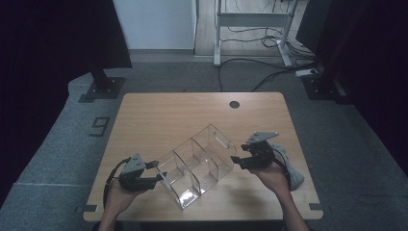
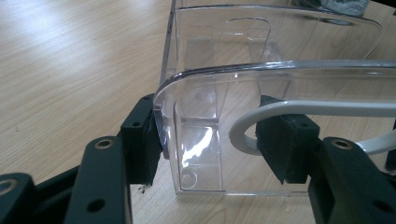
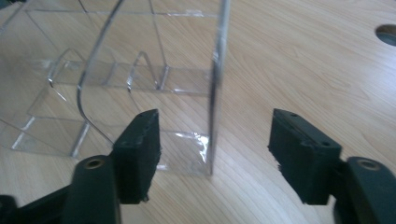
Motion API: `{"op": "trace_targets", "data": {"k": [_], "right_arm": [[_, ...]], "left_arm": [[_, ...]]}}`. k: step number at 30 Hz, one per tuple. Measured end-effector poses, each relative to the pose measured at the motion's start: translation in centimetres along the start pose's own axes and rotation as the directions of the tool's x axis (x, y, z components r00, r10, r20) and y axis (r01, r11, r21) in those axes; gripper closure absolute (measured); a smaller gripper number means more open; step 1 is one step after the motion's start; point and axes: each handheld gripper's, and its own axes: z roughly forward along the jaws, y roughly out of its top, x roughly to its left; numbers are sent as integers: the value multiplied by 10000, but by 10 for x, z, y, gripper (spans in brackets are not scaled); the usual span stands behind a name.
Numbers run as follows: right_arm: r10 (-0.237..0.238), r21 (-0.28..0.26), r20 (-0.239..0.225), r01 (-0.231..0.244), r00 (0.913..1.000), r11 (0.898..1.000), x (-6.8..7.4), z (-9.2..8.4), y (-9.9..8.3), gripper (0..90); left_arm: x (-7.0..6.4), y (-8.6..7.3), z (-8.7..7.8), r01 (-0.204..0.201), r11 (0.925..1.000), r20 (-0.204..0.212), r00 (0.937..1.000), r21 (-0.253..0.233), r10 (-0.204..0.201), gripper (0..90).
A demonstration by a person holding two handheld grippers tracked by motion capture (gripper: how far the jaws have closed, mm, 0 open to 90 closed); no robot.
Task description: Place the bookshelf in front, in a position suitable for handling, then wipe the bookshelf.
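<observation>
Now the left gripper point(image 1: 156, 172) is standing at 8 o'clock of the clear organizer point(image 1: 199, 163), unclenched around its wall, while the right gripper point(image 1: 234, 160) is staying released at 3 o'clock

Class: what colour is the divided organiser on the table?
Colourless, see-through plastic: the organiser shows the wood beneath, best in the high view.

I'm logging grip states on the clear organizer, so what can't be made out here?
- Left gripper: its left pad meets the clear organizer wall; glare hides whether it presses.
- Right gripper: high view too small to show the jaws.
- Organizer's near end: cut off in the right gripper view.
</observation>
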Motion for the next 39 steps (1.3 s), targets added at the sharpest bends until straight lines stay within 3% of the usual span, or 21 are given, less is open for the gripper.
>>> {"op": "trace_targets", "data": {"k": [7, 10, 13, 20, 22, 27, 30, 34, 39], "right_arm": [[233, 124, 340, -238, 9991, 9996, -13, -8, -11, 195], [283, 356, 923, -317, 9953, 9989, -20, -12, -20, 145], [406, 338, 1074, -444, 9934, 9984, -25, -16, -26, 130], [708, 497, 1969, -821, 9779, 9954, -47, -33, -43, 118], [880, 608, 2393, -1054, 9669, 9926, -55, -40, -49, 127], [1152, 944, 2752, -1461, 9545, 9848, -67, -46, -60, 126], [1288, 1325, 3142, -1778, 9406, 9751, -77, -44, -72, 126], [1445, 1621, 3320, -2073, 9321, 9647, -87, -36, -83, 138], [1750, 1671, 3196, -2372, 9312, 9570, -92, -28, -92, 224]], "left_arm": [[-1, -1, 0, 101, 9999, -88, 9999, -88, -102, 427], [-2, -2, 0, 203, 9998, -180, 9996, -91, -205, 430], [-3, -1, 0, 227, 9997, -210, 9995, -71, -228, 430], [-7, 0, 0, 252, 9997, -217, 9995, 60, -250, 428], [-7, 0, 0, 251, 9997, -201, 9995, 54, -249, 428], [-7, 0, 0, 251, 9997, -211, 9995, 41, -250, 428], [-7, -1, 0, 255, 9997, -234, 9994, 12, -255, 428], [-7, -1, 0, 262, 9997, -243, 9994, -4, -262, 428], [-7, -1, 0, 263, 9997, -240, 9994, 7, -262, 428]]}}
